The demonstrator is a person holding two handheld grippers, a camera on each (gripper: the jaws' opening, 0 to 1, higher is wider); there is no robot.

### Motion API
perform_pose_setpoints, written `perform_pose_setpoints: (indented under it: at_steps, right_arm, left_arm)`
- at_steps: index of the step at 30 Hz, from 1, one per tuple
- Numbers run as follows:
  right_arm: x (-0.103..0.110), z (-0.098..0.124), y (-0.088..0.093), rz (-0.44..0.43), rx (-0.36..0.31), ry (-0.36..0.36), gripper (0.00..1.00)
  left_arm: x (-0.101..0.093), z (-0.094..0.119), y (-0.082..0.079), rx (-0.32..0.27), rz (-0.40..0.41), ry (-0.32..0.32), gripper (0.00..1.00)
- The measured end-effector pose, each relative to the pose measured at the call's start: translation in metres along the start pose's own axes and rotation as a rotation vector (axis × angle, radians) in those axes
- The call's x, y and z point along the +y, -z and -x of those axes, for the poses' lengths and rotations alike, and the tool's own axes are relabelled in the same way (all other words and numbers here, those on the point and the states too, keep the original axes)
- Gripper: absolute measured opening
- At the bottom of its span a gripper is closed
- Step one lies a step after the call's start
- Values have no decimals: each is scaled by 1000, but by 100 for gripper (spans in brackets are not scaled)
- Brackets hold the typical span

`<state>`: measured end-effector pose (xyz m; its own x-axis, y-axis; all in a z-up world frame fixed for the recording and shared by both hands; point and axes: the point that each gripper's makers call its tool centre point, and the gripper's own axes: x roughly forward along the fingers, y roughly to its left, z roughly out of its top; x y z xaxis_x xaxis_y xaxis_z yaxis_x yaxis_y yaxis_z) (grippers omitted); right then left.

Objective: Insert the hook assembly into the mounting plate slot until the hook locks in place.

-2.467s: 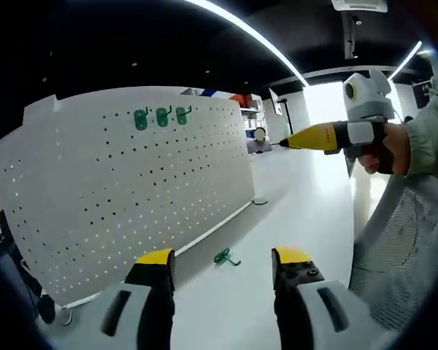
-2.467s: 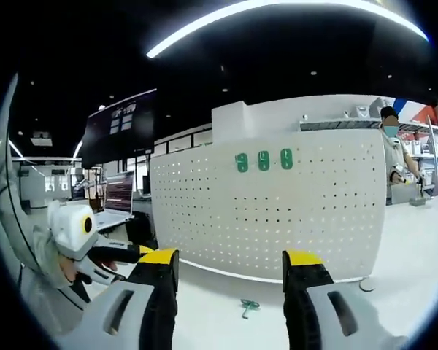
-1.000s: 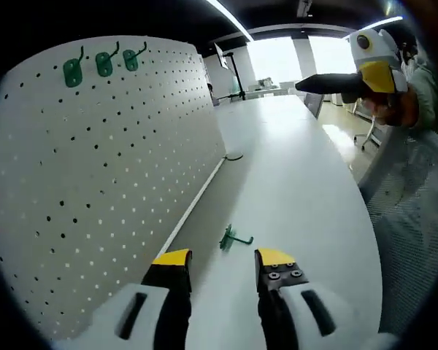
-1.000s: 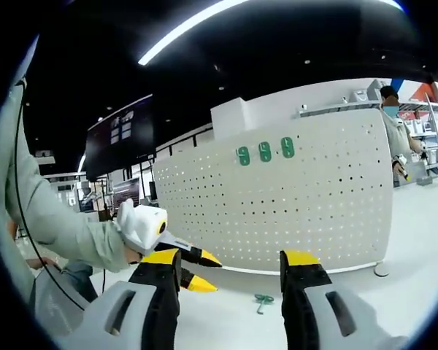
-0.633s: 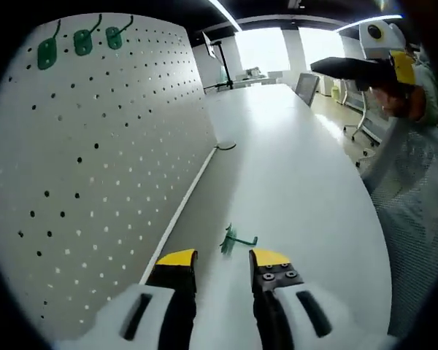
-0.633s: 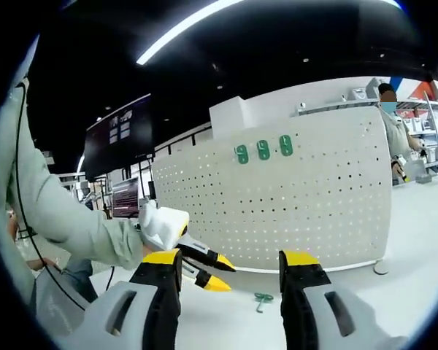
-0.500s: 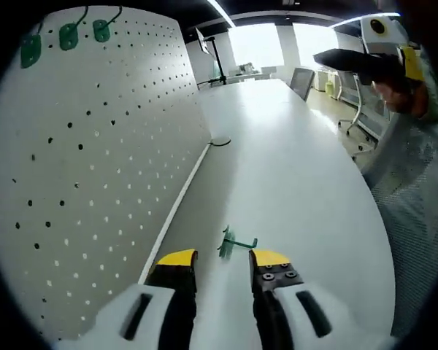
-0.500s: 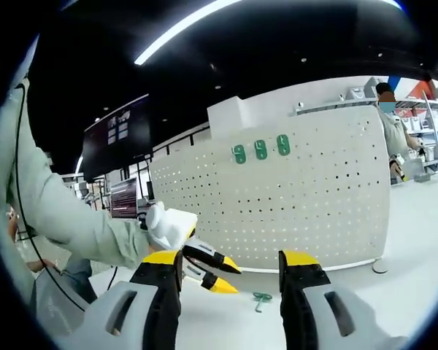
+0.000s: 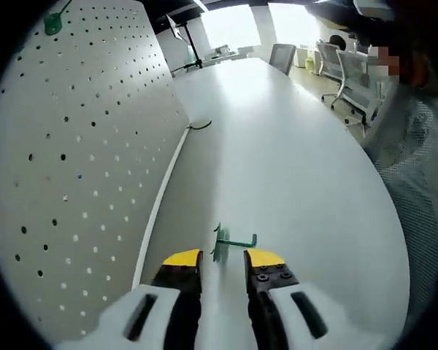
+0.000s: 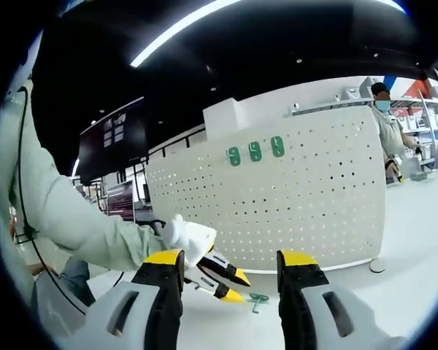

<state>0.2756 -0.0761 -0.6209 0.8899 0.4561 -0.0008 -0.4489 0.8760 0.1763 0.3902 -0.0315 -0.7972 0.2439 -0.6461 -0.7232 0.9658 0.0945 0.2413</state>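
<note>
A loose green hook (image 9: pixel 231 243) lies on the white table (image 9: pixel 292 168), just ahead of my left gripper (image 9: pixel 224 259), whose yellow-tipped jaws stand open and narrow on either side of the hook's near end. The white pegboard (image 9: pixel 80 146) rises at the left, one mounted green hook (image 9: pixel 52 22) showing near its top. In the right gripper view the pegboard (image 10: pixel 306 204) carries three green hooks (image 10: pixel 255 152) in a row. There the left gripper (image 10: pixel 230 283) reaches low toward the loose hook (image 10: pixel 258 299). My right gripper (image 10: pixel 230 258) is open and holds nothing.
A cable loop (image 9: pixel 198 125) lies by the pegboard's foot. Office chairs (image 9: pixel 343 65) stand beyond the table's far right edge. A person's sleeve (image 10: pixel 66 219) fills the left of the right gripper view, and another person (image 10: pixel 385 124) stands behind the board.
The left gripper has moved lower and closer to the loose hook, and its jaws have narrowed a little. The right gripper has barely moved.
</note>
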Motion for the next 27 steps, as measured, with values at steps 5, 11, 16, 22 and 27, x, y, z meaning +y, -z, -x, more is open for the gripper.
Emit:
perform_pose_setpoints:
  at_steps: [5, 11, 16, 22, 27]
  right_arm:
    - [0, -1, 2, -8, 5, 0, 49]
    - [-1, 0, 2, -9, 6, 4, 48]
    - [-5, 0, 2, -22, 3, 16, 48]
    - [-8, 1, 0, -27, -7, 30, 48]
    - [-11, 2, -1, -32, -12, 38, 48]
  left_arm:
    - [5, -9, 8, 44, -18, 2, 20]
    - [9, -15, 10, 66, -13, 7, 19]
    - [8, -21, 10, 78, -28, 24, 18]
    - [4, -27, 13, 94, -61, 44, 16]
    - [6, -29, 12, 94, -48, 44, 15]
